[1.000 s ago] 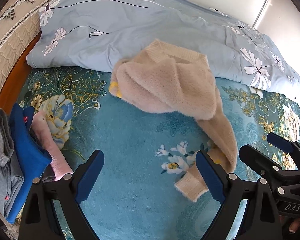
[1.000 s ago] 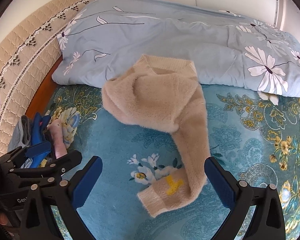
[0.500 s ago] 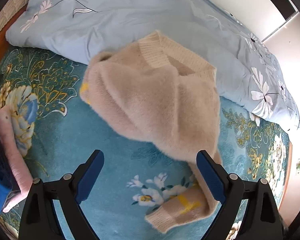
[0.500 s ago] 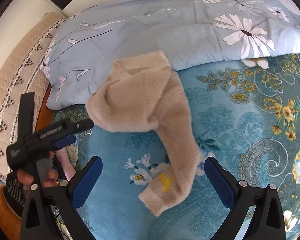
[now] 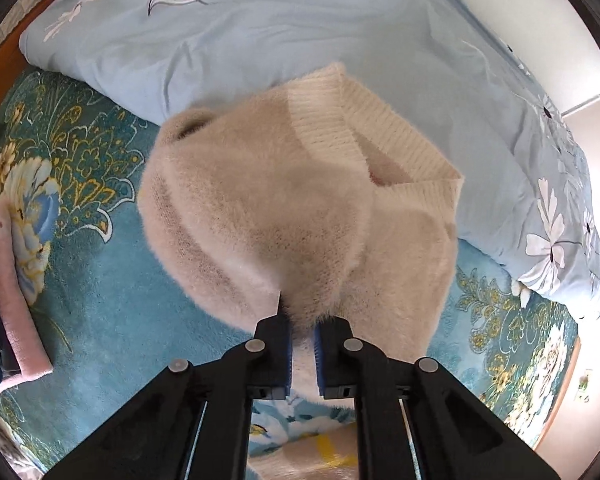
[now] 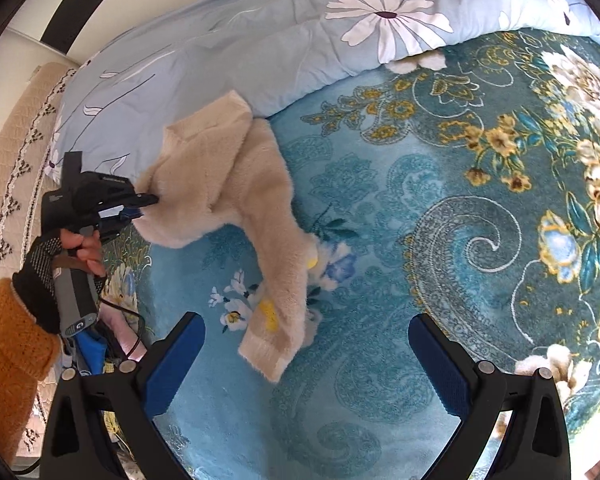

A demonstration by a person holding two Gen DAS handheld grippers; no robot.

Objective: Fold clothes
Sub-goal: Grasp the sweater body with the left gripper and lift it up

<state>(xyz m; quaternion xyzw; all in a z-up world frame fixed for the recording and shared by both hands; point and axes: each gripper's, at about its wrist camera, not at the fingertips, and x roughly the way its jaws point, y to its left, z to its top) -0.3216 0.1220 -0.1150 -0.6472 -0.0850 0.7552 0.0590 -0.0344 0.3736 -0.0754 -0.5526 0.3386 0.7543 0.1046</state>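
Left claw [image 5: 302, 334] pinches the beige sweater [image 5: 284, 216]; right claw [image 6: 306, 364] gapes empty.

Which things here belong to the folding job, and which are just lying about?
In the job: sweater, left gripper shut on it, right gripper open.
Lying about: quilt, blanket, pink cloth.

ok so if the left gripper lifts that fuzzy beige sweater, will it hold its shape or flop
Probably flop: the sweater already bunches where the left gripper pinches it. Its loose sleeve would likely dangle and drag. The fuzzy knit should resist slipping from the fingers.
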